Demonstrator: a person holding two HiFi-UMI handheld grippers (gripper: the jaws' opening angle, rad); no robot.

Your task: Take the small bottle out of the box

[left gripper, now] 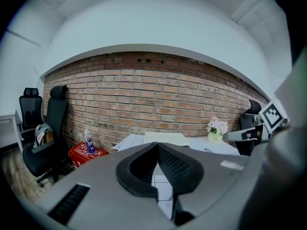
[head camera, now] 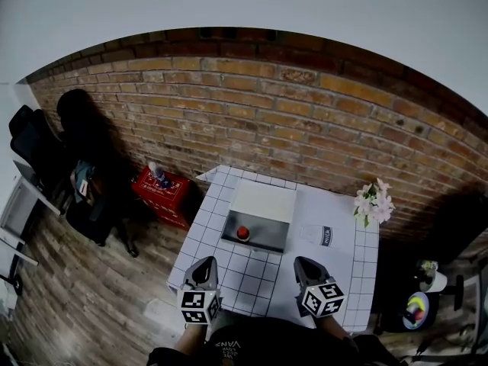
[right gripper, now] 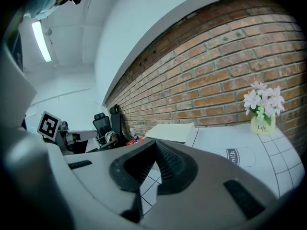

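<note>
Fingers on the left gripper [left gripper: 157, 145] are shut tip to tip with nothing between them. Those on the right gripper [right gripper: 155, 143] look closed and empty too.

Both grippers hang over the near edge of the counter [head camera: 335, 269], level with each other and well short of the box [head camera: 267, 236]. The box sits open in the middle of the counter with its pale lid tipped up behind. The small bottle [head camera: 242, 233] stands inside it towards the left, apart from the walls and showing a red top. I judge this to be the approach: nothing is touched and the bottle is not yet out.

Next I would open one pair of fingers, and the left looks nearer to the bottle. I would bring them over the box's front wall, drop them on either side of the bottle and close before lifting straight up. The front wall is what I would watch, since a low entry could nudge the box.

The counter is white with a dark grid. A flat milk packet [head camera: 325, 235] lies right of the box, and a pot of pale flowers [head camera: 374, 202] stands at the far right corner. Behind runs a brick wall [head camera: 267, 113]. On the wooden floor [head camera: 91, 288] to the left are a red crate [head camera: 162, 191] and black office chairs [head camera: 30, 139].
</note>
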